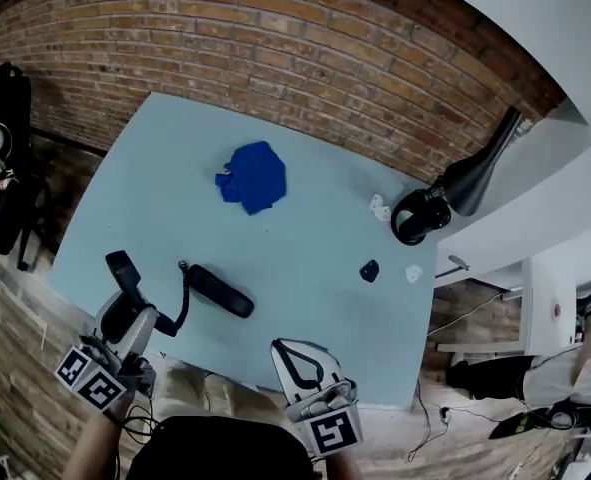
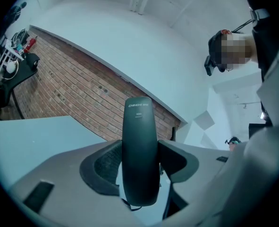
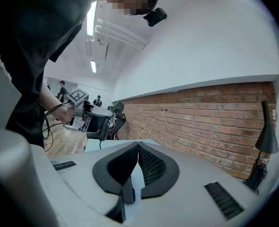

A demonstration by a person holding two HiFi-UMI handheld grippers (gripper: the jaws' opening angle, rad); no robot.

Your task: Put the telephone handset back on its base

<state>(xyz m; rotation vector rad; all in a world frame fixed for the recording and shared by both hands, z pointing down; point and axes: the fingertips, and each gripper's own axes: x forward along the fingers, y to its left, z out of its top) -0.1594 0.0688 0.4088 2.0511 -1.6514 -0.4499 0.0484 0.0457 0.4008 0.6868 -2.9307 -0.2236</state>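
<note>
My left gripper (image 1: 125, 306) hovers over the table's near left corner, shut on the black telephone handset (image 1: 124, 271), which sticks up from the jaws. In the left gripper view the handset (image 2: 139, 141) stands upright between the two pads (image 2: 104, 167), held at its sides. The slim black base (image 1: 220, 291) lies flat on the light blue table (image 1: 305, 258), just right of that gripper, with a coiled cord (image 1: 183, 293) running off its left end. My right gripper (image 1: 287, 353) is at the table's front edge; its jaws (image 3: 137, 162) are shut with nothing between them.
A crumpled blue cloth (image 1: 253, 178) lies at the table's middle back. Black headphones (image 1: 418, 215) and a black lamp (image 1: 480, 173) stand at the right edge, with a small black item (image 1: 369, 270) and two white bits (image 1: 379, 208) near them. A brick wall (image 1: 305, 38) runs behind.
</note>
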